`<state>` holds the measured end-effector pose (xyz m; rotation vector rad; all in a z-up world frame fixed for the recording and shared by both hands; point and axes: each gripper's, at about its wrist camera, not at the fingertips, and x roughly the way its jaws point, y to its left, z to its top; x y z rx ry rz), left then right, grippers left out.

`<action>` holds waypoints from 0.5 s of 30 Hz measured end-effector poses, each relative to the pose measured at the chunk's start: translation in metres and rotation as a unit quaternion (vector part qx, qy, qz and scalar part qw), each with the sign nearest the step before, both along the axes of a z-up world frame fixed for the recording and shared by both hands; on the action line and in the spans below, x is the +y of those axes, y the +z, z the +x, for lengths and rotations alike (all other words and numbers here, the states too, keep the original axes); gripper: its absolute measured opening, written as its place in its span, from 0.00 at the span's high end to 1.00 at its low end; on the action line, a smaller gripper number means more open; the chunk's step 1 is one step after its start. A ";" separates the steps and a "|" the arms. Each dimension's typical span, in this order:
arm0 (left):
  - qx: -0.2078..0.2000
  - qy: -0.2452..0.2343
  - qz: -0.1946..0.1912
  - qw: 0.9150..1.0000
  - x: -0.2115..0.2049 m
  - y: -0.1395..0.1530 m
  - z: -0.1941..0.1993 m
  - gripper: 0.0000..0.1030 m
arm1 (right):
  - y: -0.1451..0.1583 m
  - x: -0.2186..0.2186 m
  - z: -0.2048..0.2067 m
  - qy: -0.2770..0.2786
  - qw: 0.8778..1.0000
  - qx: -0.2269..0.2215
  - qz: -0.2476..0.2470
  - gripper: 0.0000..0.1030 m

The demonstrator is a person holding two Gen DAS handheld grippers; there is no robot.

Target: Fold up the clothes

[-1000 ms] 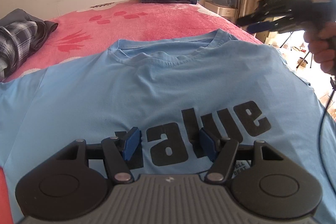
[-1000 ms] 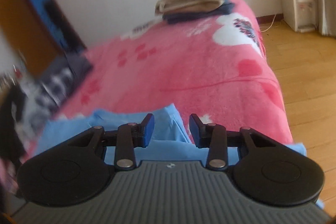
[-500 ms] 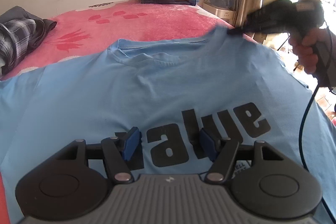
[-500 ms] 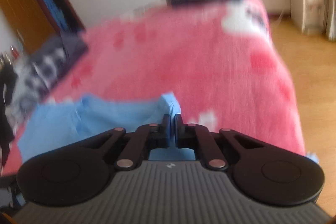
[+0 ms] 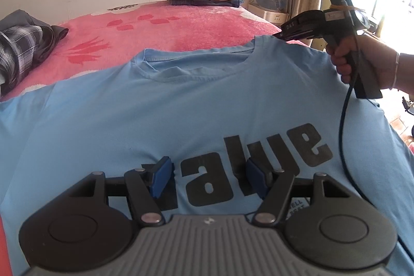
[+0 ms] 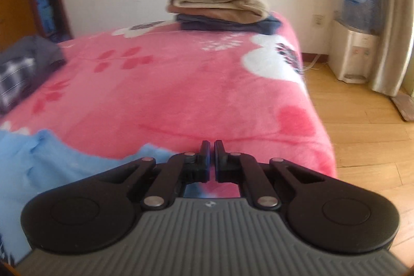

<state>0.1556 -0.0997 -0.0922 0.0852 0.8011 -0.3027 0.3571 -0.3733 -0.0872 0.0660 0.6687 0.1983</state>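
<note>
Left hand-held gripper (image 5: 207,179) open; right hand-held gripper (image 6: 210,150) closed.

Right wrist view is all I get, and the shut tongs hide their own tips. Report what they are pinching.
Observer: The right tongs are shut on the blue T-shirt at the end of its collar, where the cloth peaks up.
Operator: Now give me the left tongs.
Observer: The left tongs are open over the black lettering, with nothing pinched.
Operator: Tell me how the shirt lies.
Observer: It is spread print up on the pink blanket, collar pointing away from the left tongs.
</note>
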 end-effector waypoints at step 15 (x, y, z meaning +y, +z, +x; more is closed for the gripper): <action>0.009 0.005 -0.005 1.000 0.000 0.002 0.006 0.35 | -0.035 -0.219 -0.151 -0.347 0.882 0.065 0.311 0.57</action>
